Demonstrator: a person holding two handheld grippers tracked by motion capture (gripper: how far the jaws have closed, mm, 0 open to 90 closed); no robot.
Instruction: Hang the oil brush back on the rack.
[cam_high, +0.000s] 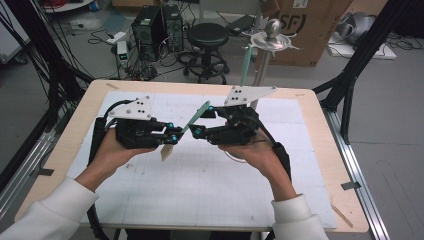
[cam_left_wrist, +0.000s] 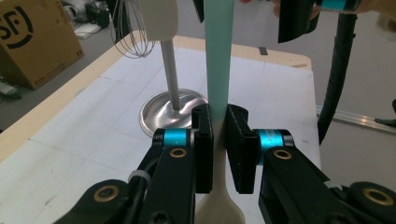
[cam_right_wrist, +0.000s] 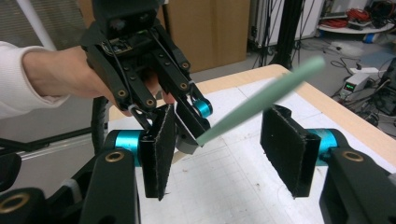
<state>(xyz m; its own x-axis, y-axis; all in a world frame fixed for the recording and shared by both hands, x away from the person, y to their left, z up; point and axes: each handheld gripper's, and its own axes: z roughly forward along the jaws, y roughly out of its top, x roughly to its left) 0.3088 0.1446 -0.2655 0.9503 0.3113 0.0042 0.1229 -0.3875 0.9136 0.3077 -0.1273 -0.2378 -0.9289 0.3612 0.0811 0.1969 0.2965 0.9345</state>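
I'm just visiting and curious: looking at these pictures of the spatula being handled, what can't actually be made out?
- Spatula blade, left gripper view: cut off by the bottom edge, partly behind the fingers.
- Handle tip, right gripper view: blurred.
- Handle's far end, left gripper view: runs off the top edge.
- Whisk, left gripper view: its top is cut off by the edge.
- Stand's base: partly behind the left gripper.

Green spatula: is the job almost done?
Done: the left gripper is shut on the mint-green-handled, cream-bladed spatula. In hand: the right gripper has open jaws either side of its handle, not pressing. Left: the right gripper must grip it, perhaps to hang it on the silver metal stand.
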